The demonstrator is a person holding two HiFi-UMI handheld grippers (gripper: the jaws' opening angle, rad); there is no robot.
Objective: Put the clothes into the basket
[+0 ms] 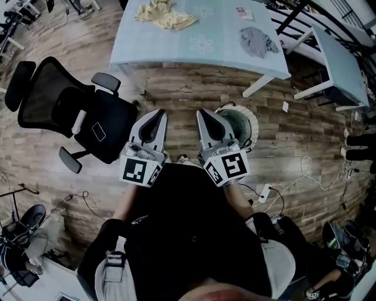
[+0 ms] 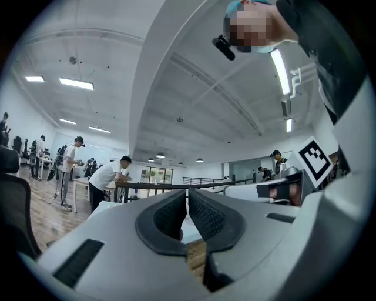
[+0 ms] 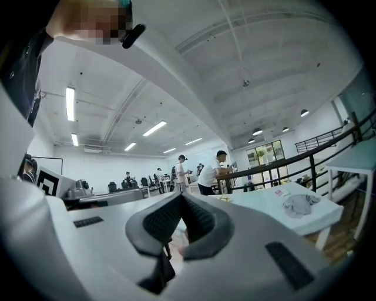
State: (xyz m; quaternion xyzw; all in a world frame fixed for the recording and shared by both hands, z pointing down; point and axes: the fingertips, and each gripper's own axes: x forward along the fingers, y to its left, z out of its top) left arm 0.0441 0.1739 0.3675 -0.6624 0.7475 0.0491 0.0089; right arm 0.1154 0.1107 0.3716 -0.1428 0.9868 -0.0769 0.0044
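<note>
The left gripper (image 1: 157, 113) and right gripper (image 1: 202, 113) point level at lower centre, jaws pressed together on nothing, probably because the clothes are not yet within reach. A yellow cloth (image 1: 164, 14) and a grey cloth (image 1: 257, 41) lie on the surface (image 1: 200, 44) along the top. The basket (image 1: 244, 126) stands on the floor just right of the right gripper.

Two clothes items are lying on one light-blue table (image 1: 200, 44): one yellow garment (image 1: 164, 14), one grey garment (image 1: 257, 42), plus one small card (image 1: 244, 13). One basket (image 1: 249, 117) and one black office chair (image 1: 70, 114) are standing on the floor (image 1: 176, 88), and one second table (image 1: 343, 67) is sitting off to the right. Two grippers are showing low in front, one left gripper (image 1: 157, 114) and one right gripper (image 1: 202, 114).
</note>
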